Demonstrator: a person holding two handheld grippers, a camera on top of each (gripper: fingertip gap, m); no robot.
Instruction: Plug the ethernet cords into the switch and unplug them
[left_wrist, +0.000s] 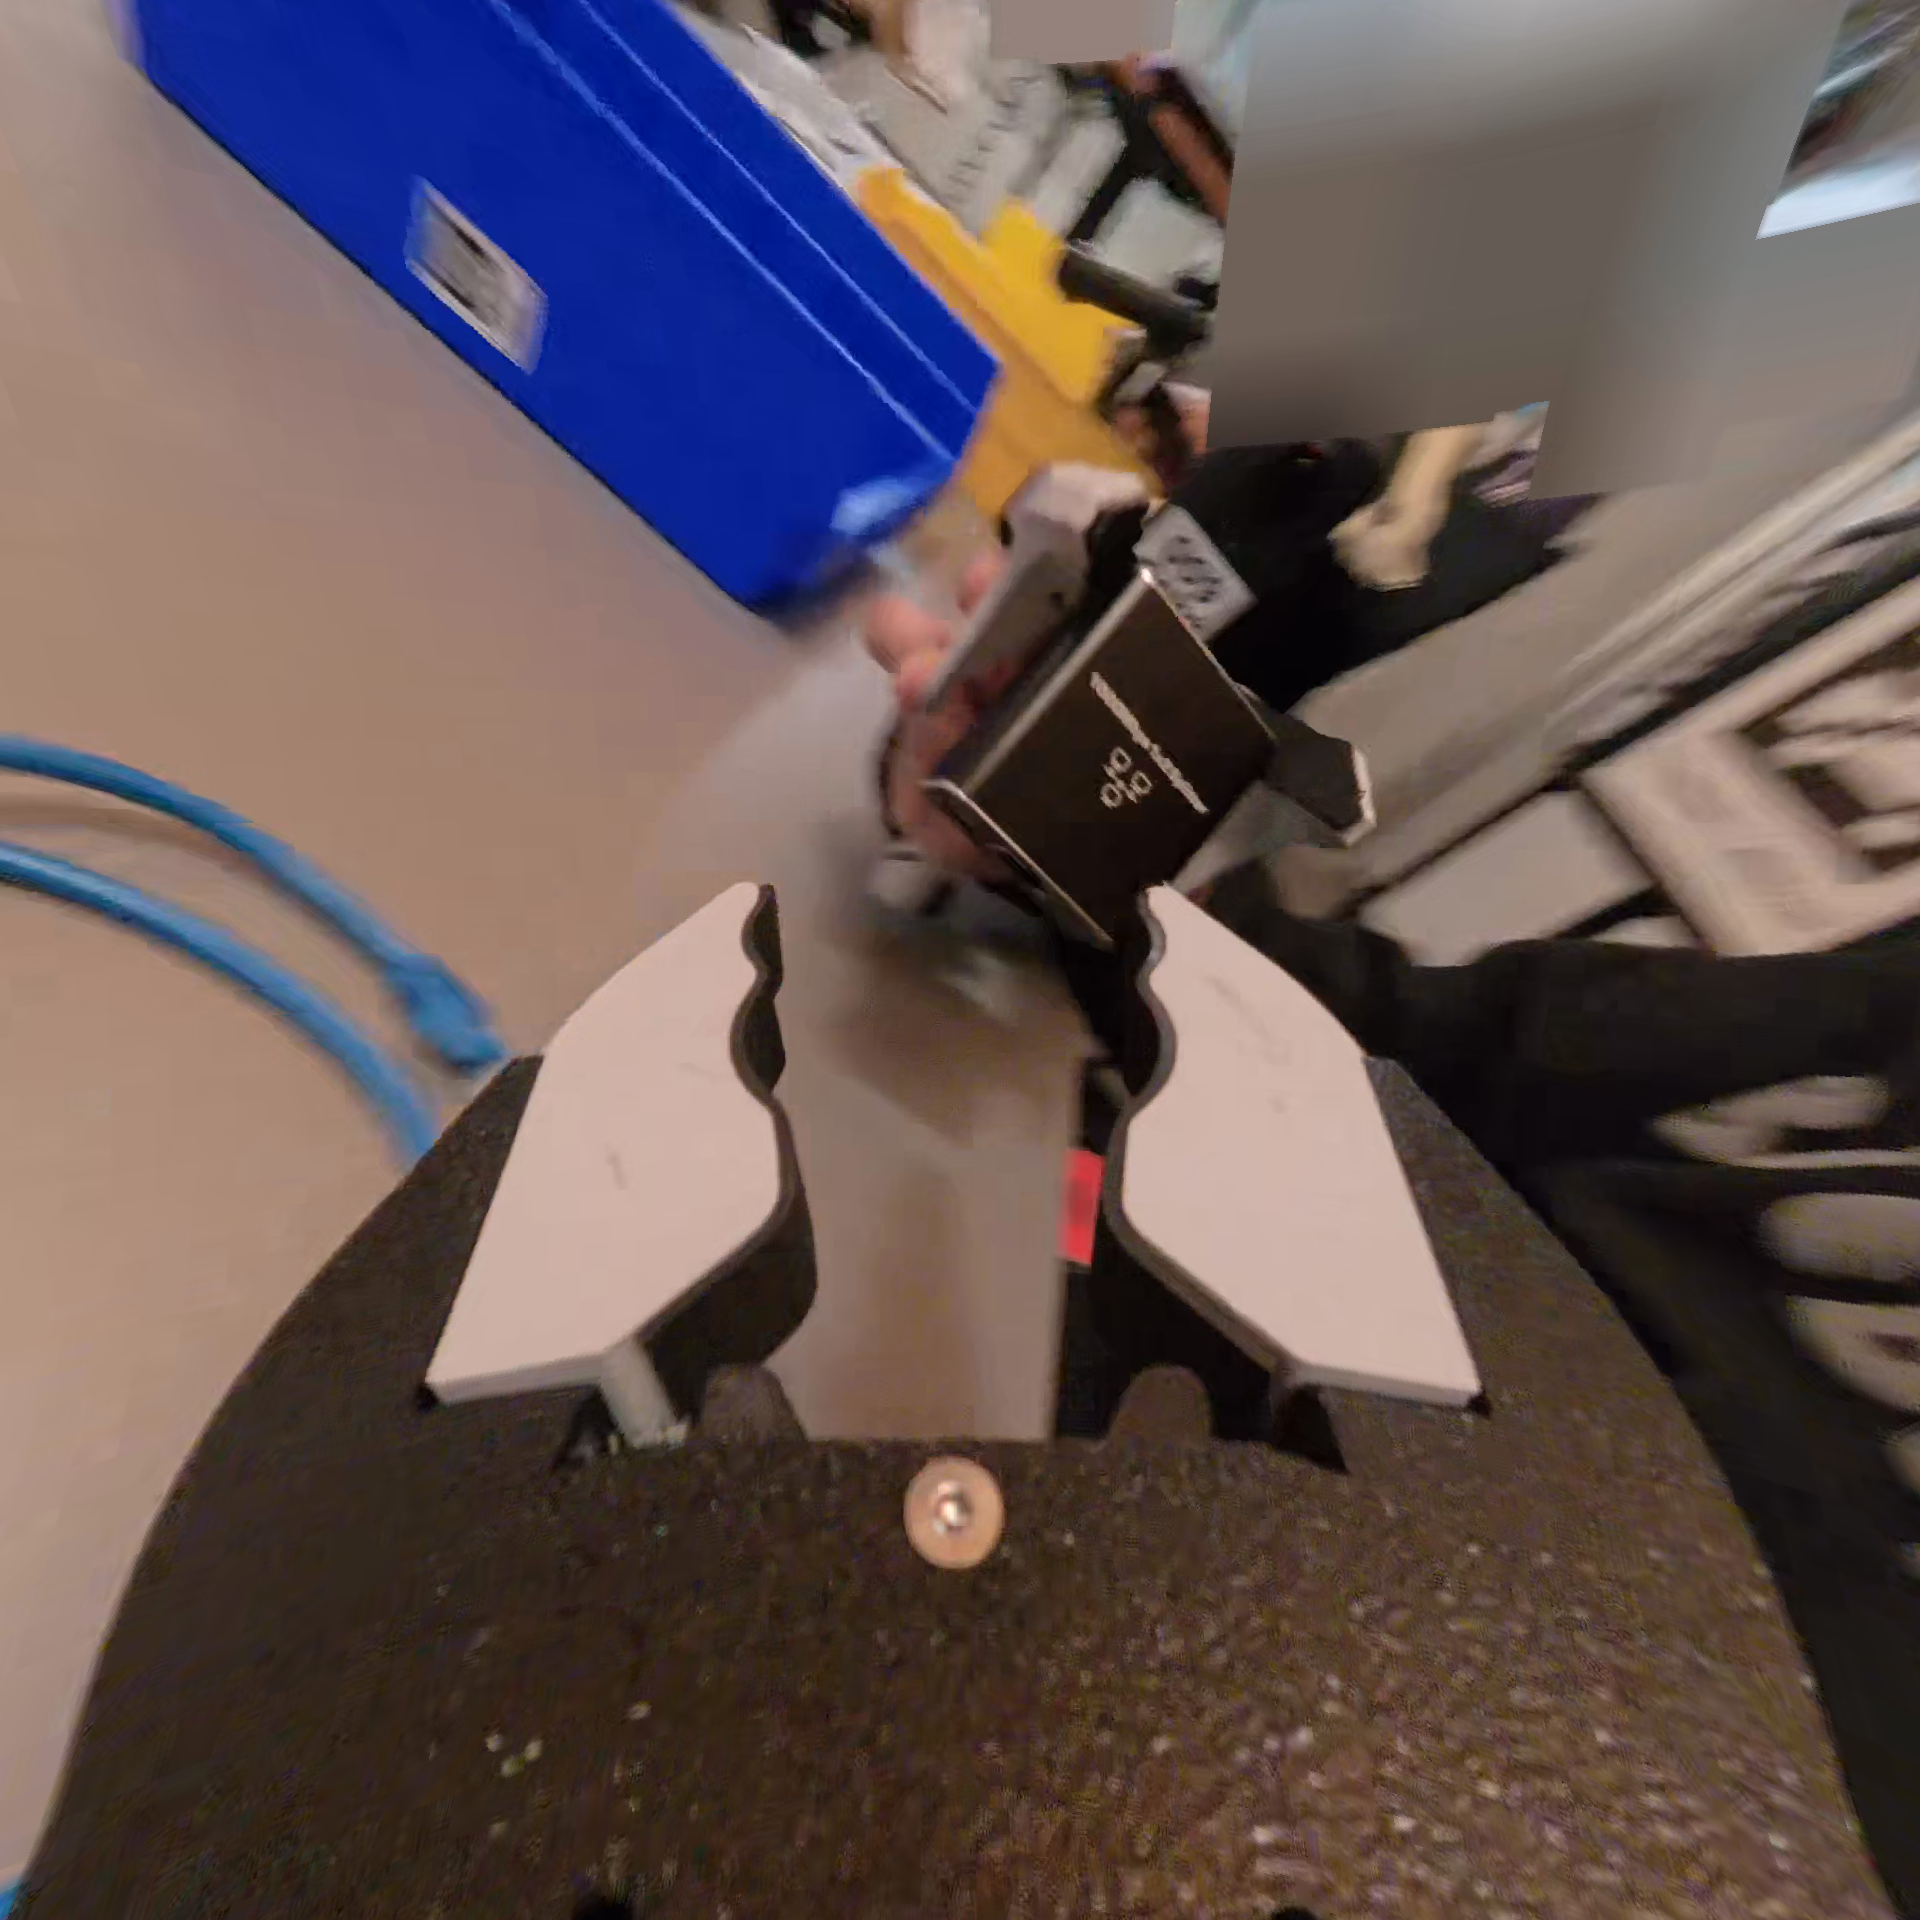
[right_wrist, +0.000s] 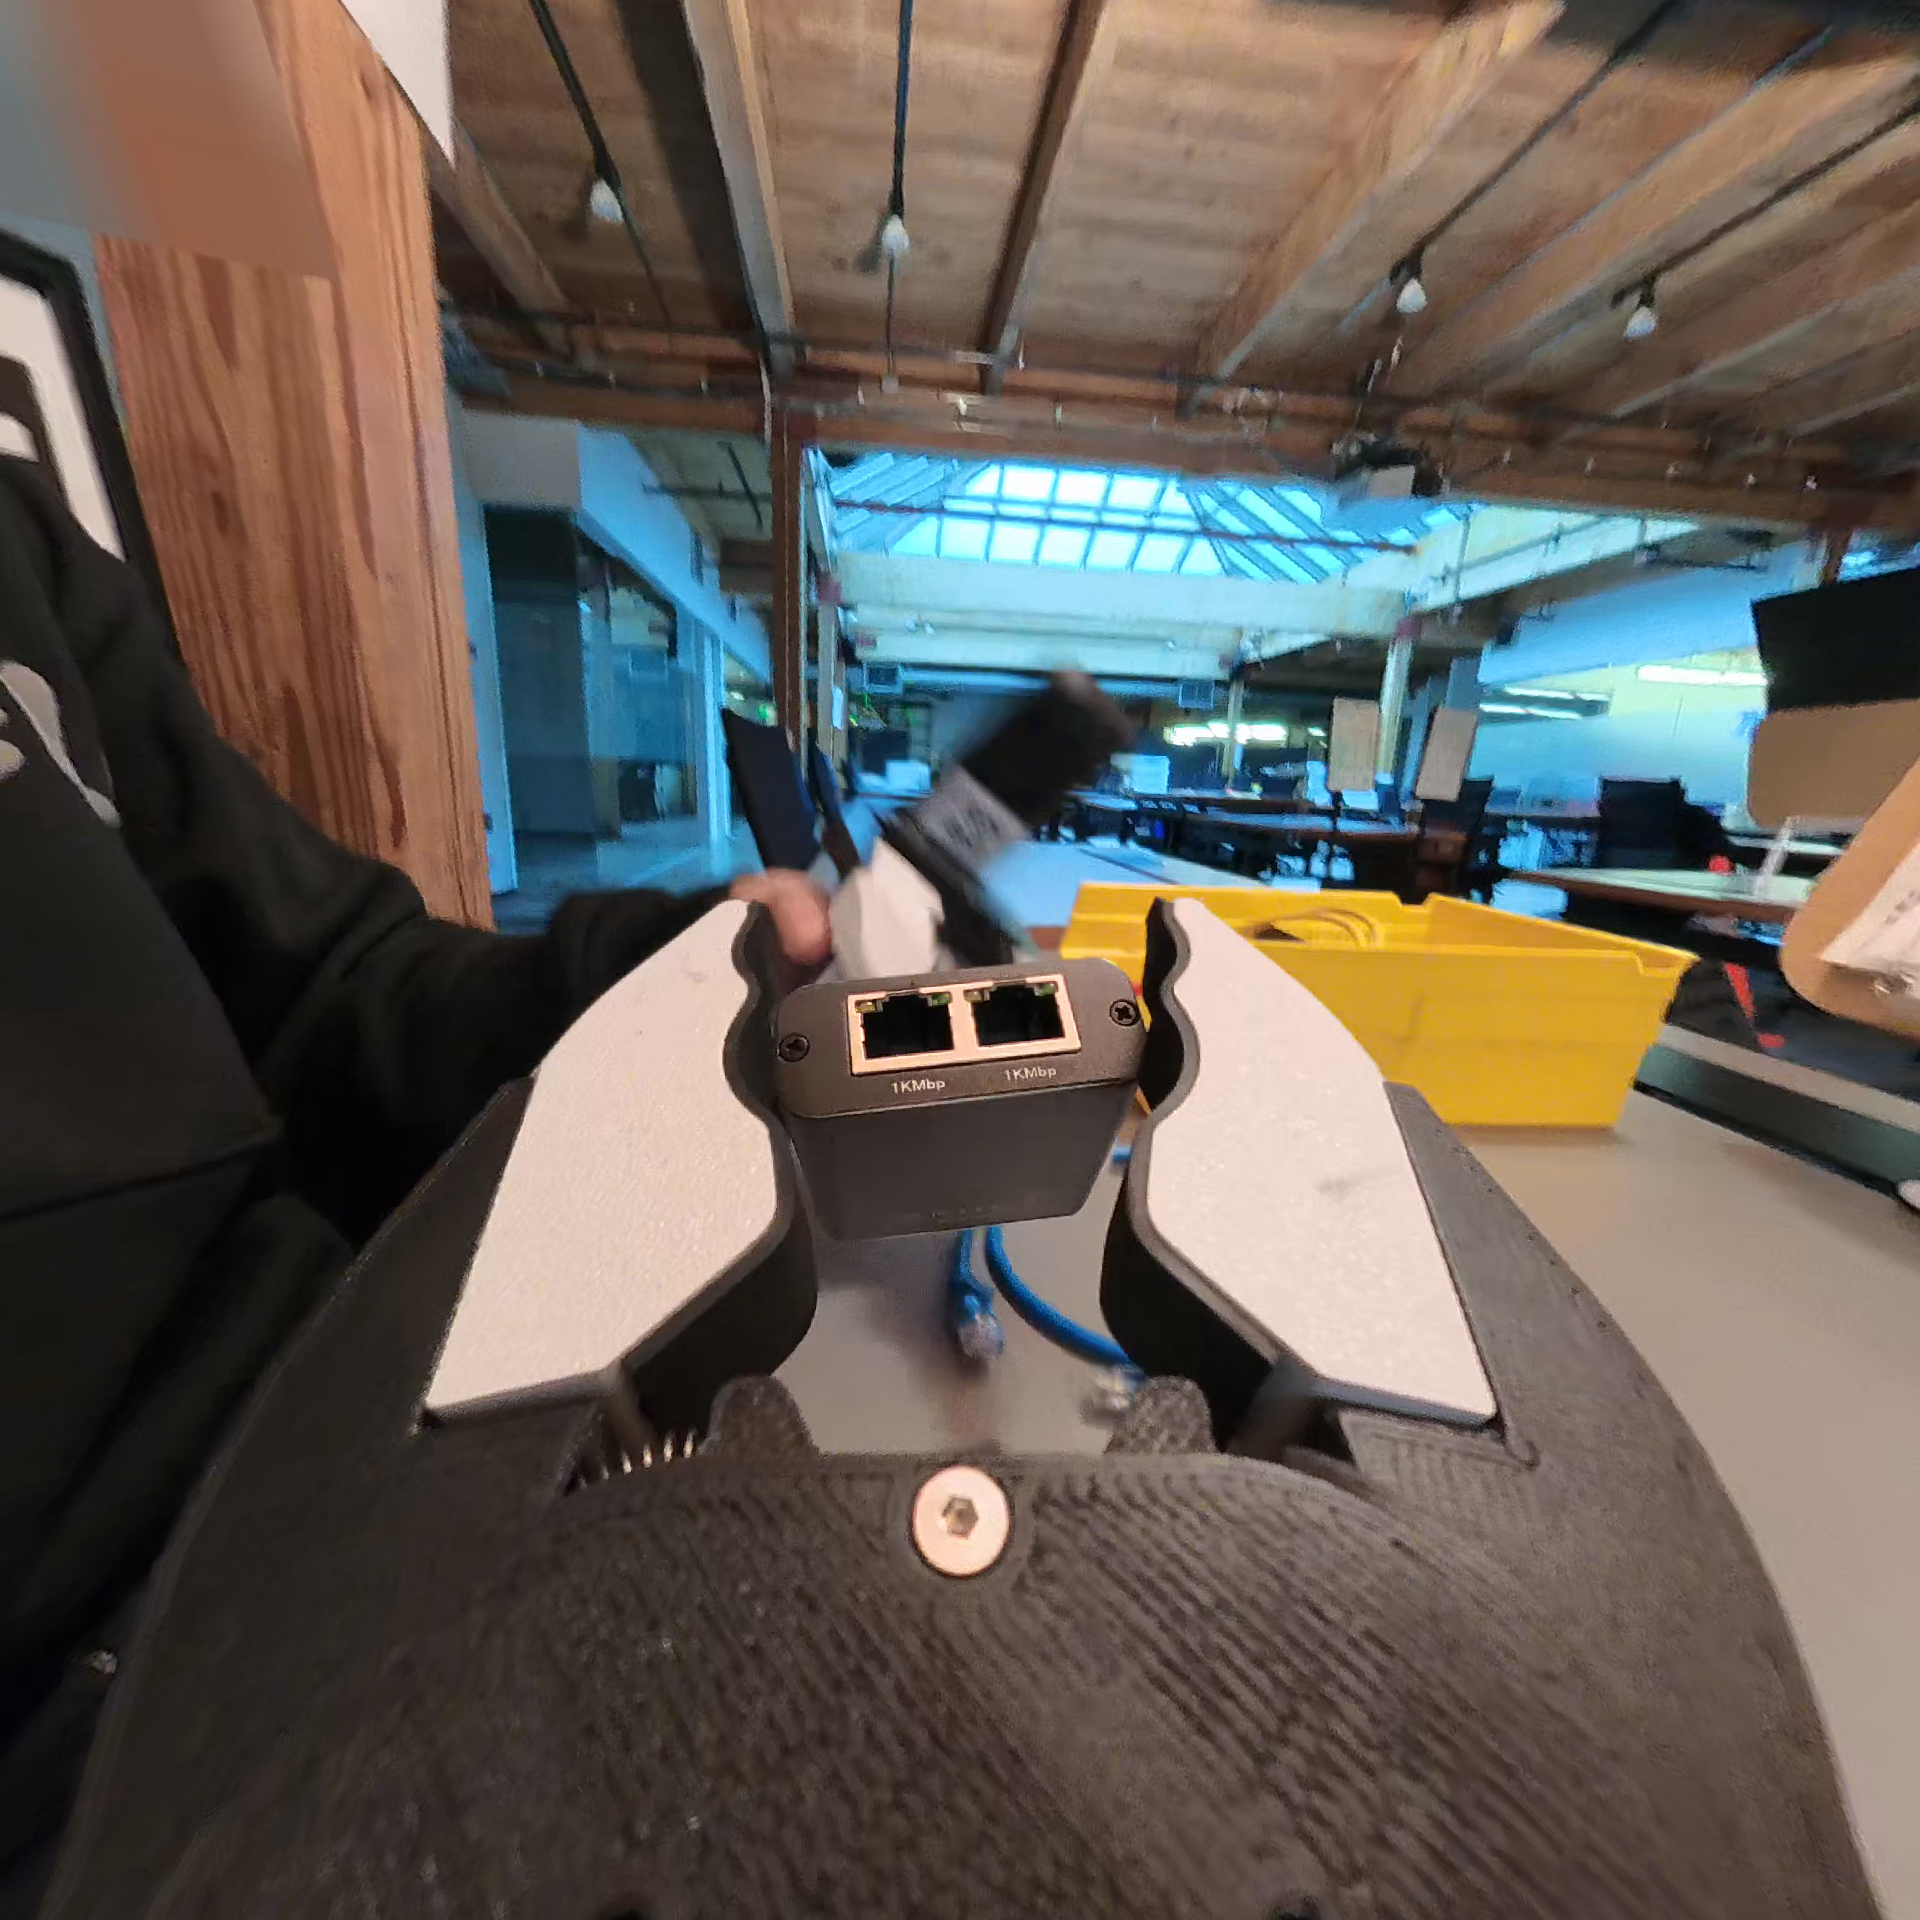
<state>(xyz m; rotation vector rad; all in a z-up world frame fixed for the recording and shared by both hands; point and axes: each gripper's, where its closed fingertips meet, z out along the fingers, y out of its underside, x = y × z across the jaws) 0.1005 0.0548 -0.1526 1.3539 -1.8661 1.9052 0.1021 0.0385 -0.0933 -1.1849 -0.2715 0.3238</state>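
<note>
In the right wrist view, the switch (right_wrist: 951, 1101), a small black box, is clamped between the two grey fingers of the right gripper (right_wrist: 951, 956) and held up off the table (right_wrist: 1714, 1299). Its two ports are turned toward the camera, and both are seen to be unoccupied. Below and behind the switch, the blue ethernet cords (right_wrist: 1023, 1304) are laid on the table with their plugs loose. Farther back on the table a yellow bin (right_wrist: 1455, 1008) is set, and to the left a black sleeve (right_wrist: 260, 935) is seen.

In the left wrist view, the left gripper (left_wrist: 956, 904) is held with its jaws parted and nothing is gripped between them. The cords (left_wrist: 260, 935) are found at its left, curved across the table (left_wrist: 312, 623), with one plug just beside the gripper's body. Just beyond the left fingertips, the switch (left_wrist: 1101, 748) is seen held tilted in the other gripper (left_wrist: 1143, 686), above the table's edge. Farther off a blue box (left_wrist: 571, 270) is placed on the table, with the yellow bin (left_wrist: 997, 291) behind it. The picture is blurred there.
</note>
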